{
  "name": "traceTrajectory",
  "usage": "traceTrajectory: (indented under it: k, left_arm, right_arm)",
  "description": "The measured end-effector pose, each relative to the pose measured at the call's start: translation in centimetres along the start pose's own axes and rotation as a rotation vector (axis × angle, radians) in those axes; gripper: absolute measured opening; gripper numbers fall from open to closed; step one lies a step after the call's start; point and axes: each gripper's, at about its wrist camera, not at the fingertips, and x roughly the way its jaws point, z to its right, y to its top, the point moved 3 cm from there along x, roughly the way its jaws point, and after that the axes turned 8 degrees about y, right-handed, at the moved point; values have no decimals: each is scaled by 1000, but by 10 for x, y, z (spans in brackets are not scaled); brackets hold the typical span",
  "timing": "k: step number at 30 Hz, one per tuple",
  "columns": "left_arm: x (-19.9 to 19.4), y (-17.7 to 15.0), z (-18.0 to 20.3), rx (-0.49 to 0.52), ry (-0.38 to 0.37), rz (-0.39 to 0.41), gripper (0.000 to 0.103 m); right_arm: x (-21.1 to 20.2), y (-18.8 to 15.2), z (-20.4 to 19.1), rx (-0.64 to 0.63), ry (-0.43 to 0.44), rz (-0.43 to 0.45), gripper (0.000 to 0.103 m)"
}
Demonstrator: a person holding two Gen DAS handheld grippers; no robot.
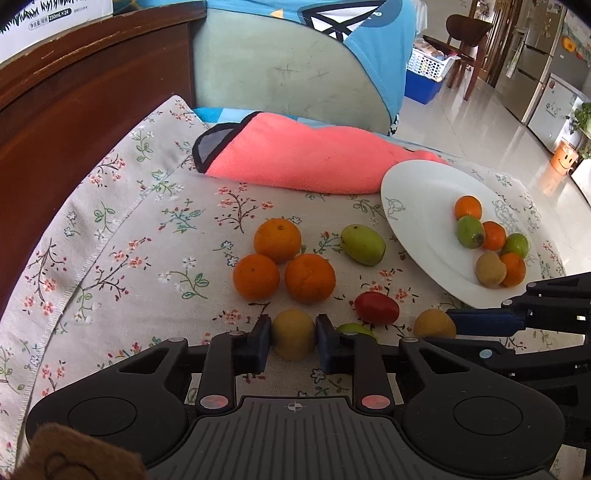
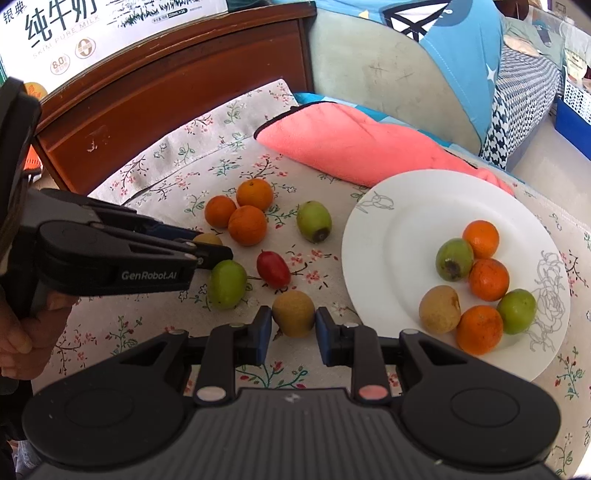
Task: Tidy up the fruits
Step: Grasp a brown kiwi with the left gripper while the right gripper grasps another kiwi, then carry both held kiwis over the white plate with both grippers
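Observation:
My left gripper (image 1: 293,338) is shut on a yellow-brown fruit (image 1: 293,332) on the floral cloth. My right gripper (image 2: 293,325) has its pads against another yellow-brown fruit (image 2: 293,312), which rests on the cloth. Three oranges (image 1: 280,264), a green fruit (image 1: 364,244) and a red fruit (image 1: 376,307) lie loose on the cloth. A second green fruit (image 2: 227,283) lies beside the left gripper. The white plate (image 2: 399,236) at the right holds several oranges, green fruits and one brown fruit (image 2: 439,309).
A pink towel (image 1: 295,155) lies behind the fruit. A wooden headboard (image 1: 74,110) stands at the left, with a milk carton (image 2: 110,26) on top. A green cushion and blue pillow (image 1: 277,66) stand behind. The cloth's edge drops off at the right.

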Motion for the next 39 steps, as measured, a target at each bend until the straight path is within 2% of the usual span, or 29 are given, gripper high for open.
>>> traceTrajectory:
  k: [9,17,31,39]
  left_arm:
    - [-9,3,-2,6,17,22,23]
    - [-30,17,7,38,19,93,23]
    - [-54,34,31,60,-47,167,23]
    - [-59,47,50,62,-96,203,23]
  right_arm:
    - [-3,2,0,3,5,13,26]
    - [-25,17,9,21,-2,91,26]
    - [-67,37,31,75,-28,222,26]
    - [-100,50,61,158,-70,334,26]
